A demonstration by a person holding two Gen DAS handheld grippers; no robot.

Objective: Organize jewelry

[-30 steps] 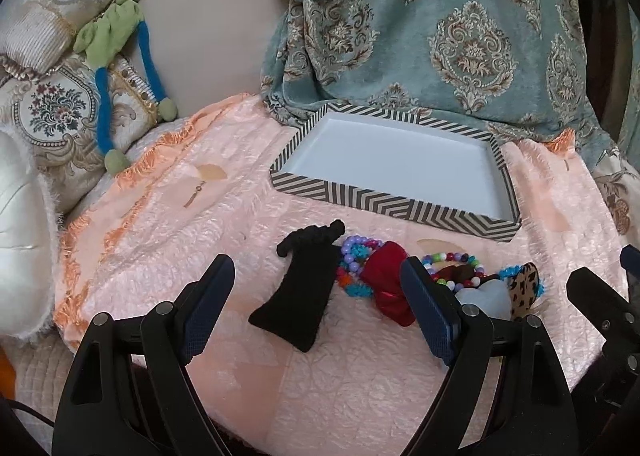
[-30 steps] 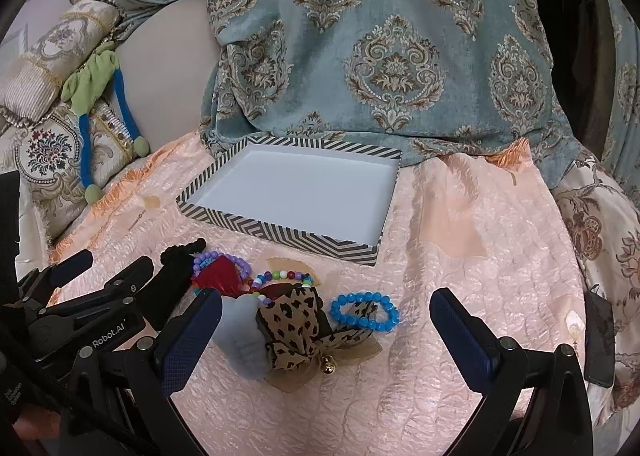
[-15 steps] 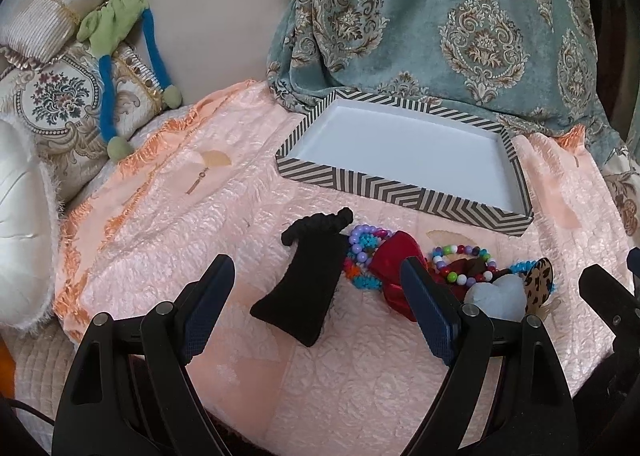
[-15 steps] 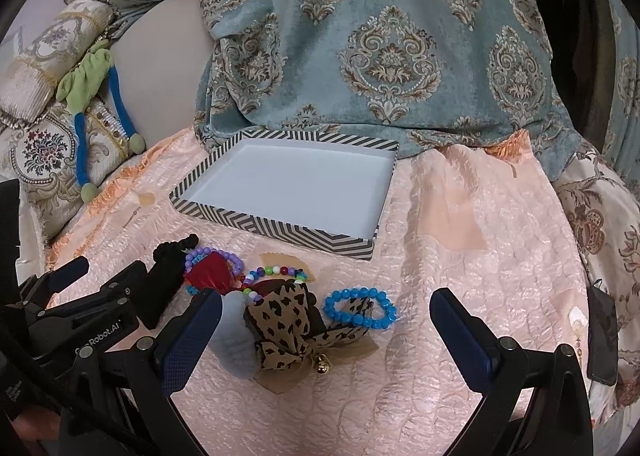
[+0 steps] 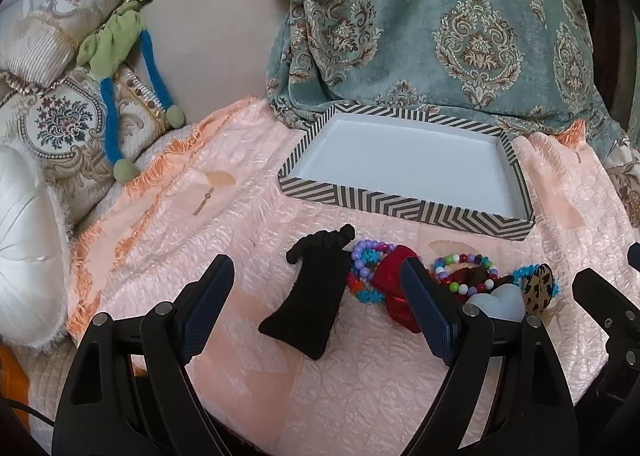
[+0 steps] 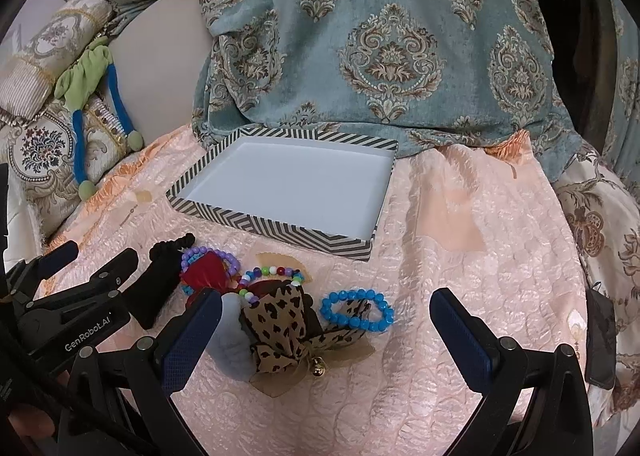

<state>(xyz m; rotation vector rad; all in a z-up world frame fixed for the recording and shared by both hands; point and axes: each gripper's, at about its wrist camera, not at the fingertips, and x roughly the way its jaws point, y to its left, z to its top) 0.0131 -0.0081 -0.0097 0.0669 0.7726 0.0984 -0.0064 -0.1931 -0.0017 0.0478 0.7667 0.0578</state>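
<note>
Both tools hover above a peach quilted cloth (image 6: 480,224) with their jaws spread wide and nothing between them. The left hand-held gripper (image 5: 316,298) sits over a black velvet pouch (image 5: 310,302), which lies flat just left of the jewelry cluster. The right hand-held gripper (image 6: 326,322) frames a leopard-print bow (image 6: 288,330) with a small bell and a blue beaded bracelet (image 6: 357,310) touching it. Beside these lie a red bow (image 5: 394,284), a purple beaded bracelet (image 6: 208,256), a multicolored beaded bracelet (image 6: 272,276) and a pale blue heart-shaped piece (image 5: 498,302), all bunched together. Behind them the striped tray (image 6: 280,230) rests on the cloth, its white floor bare, near a teal patterned drape (image 6: 380,48).
</note>
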